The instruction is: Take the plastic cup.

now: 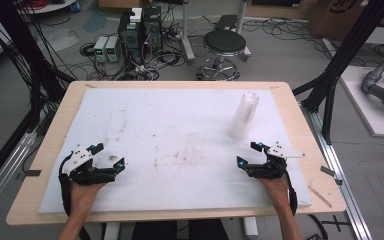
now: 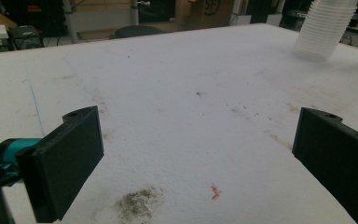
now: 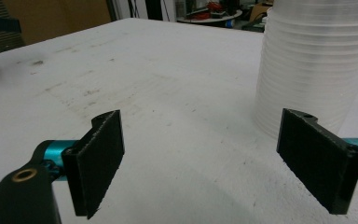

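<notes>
1. Cups [image 1: 243, 116], stacked upright, stand on the white pad [image 1: 170, 125] toward its far right.
2. Right gripper [image 1: 247, 154] rests near them, jaws spread, empty.
3. Left gripper [image 1: 109, 155] sits well apart, jaws wide, empty.

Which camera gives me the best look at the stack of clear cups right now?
The right gripper view: the stack of cups stands close ahead, its nested rims distinct, just beyond the open right gripper. The high view shows the whole stack upright on the white pad, small. The left gripper view catches it far off, top cropped.
</notes>
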Demonstrator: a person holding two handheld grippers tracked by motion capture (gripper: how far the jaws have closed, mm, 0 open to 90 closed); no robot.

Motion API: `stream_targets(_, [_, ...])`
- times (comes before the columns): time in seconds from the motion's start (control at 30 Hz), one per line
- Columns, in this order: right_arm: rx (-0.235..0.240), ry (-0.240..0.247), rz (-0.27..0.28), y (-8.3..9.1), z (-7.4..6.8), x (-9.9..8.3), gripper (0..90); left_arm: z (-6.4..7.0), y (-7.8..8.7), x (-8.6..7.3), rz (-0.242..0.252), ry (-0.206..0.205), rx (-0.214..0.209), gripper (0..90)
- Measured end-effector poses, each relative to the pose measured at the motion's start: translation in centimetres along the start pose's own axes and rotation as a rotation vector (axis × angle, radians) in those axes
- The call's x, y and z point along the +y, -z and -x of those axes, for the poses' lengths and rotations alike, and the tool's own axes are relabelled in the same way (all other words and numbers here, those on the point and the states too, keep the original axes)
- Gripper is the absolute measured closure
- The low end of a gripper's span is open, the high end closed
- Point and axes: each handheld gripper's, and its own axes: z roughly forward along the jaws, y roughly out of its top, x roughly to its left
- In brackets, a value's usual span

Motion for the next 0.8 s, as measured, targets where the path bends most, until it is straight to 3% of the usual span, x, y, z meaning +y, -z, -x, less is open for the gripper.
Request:
stream_targets(0.3, [0.005, -0.004, 0.019, 0.19, 0.08, -0.06, 14.4, -0.05, 0.04, -0.02, 0.002, 0.006, -0.002, 1.8])
stream_targets(0.8, [0.029, 0.003, 0.005, 0.08, 0.1, 0.07, 14.3, -0.03, -0.01, 0.01, -0.002, 0.001, -0.002, 1.8])
